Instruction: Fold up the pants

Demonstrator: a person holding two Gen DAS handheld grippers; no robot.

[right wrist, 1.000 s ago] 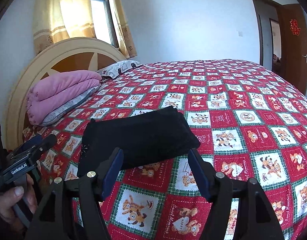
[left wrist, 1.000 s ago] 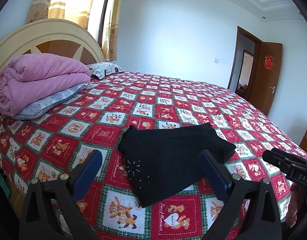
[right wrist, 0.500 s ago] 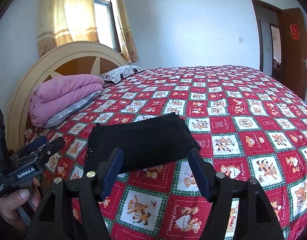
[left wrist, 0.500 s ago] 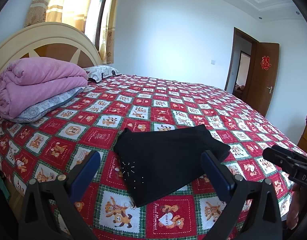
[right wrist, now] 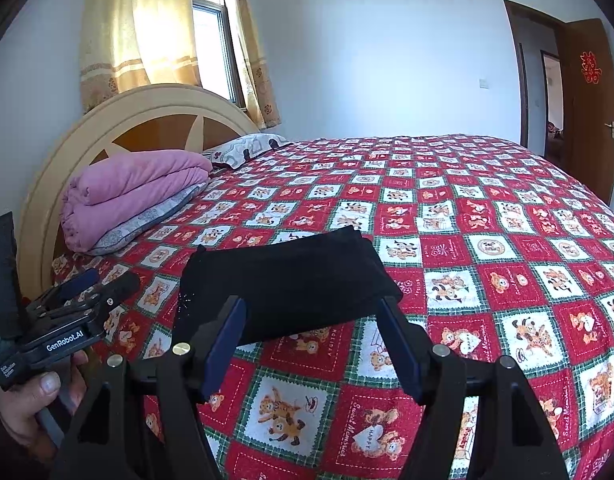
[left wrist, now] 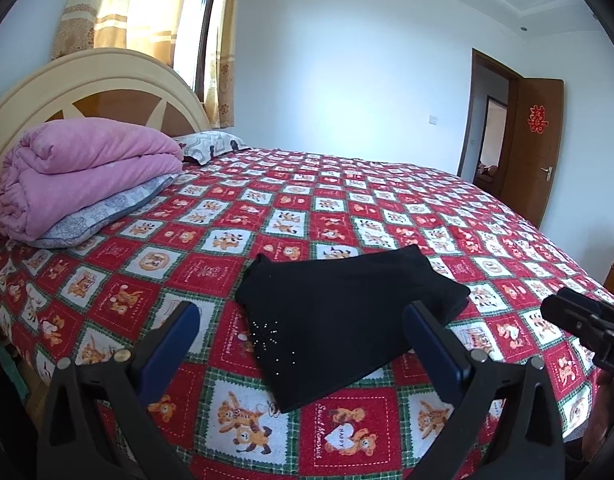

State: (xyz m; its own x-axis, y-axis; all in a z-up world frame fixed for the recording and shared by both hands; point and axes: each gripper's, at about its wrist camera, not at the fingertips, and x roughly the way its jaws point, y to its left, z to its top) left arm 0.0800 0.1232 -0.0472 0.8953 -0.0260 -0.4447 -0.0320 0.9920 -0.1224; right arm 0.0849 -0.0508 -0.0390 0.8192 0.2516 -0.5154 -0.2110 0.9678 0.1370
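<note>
The black pants lie folded into a compact block on the red patterned bedspread, near the bed's front edge. They also show in the right wrist view. My left gripper is open and empty, held back from the pants above the bed's edge. My right gripper is open and empty, also short of the pants. The left gripper shows in the right wrist view, held in a hand, and the right gripper's tip shows at the right of the left wrist view.
A folded pink quilt rests on a grey pillow by the headboard. A second pillow lies beyond it. A wooden door stands open at the far right. A window with curtains is behind the headboard.
Both grippers have drawn back and tilted up slightly, so the pants sit a little lower and farther in view. The pants have not moved.
</note>
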